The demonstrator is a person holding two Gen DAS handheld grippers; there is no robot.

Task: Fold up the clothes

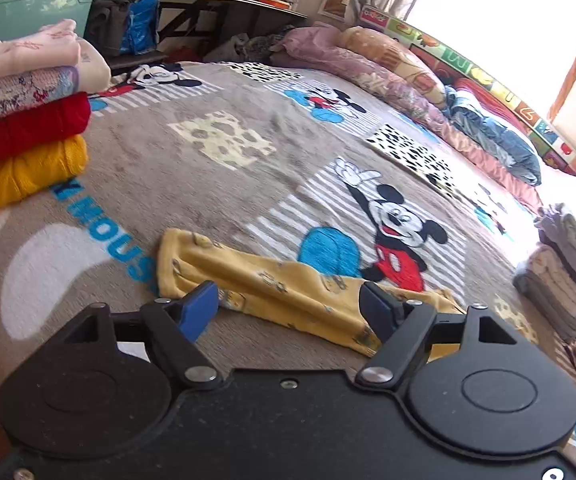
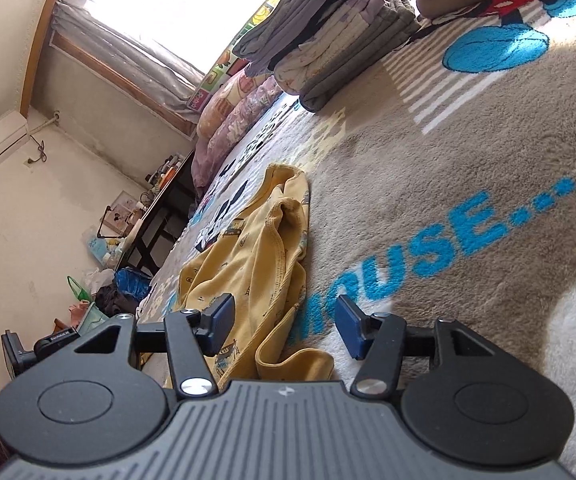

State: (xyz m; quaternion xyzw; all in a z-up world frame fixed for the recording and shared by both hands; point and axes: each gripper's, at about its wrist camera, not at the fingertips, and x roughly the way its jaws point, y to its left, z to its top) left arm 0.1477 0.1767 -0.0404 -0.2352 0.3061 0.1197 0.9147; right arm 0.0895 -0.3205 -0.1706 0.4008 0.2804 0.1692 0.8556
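On the cartoon-mouse blanket [image 1: 216, 184], with folded stacks [image 1: 20, 120] already flanking you, the yellow printed garment [image 1: 288, 292] lies rumpled and unfolded before your left gripper [image 1: 289, 306] and right gripper [image 2: 286, 326], both spread, pinching nothing.

Harsh blown-out daylight from the window [image 1: 499, 4], fisheye-bent edges

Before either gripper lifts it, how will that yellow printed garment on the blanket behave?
The yellow garment lies rumpled in soft folds, so it will probably droop from one pinch. It looks thin, likely light. The fleecy blanket may drag on it.
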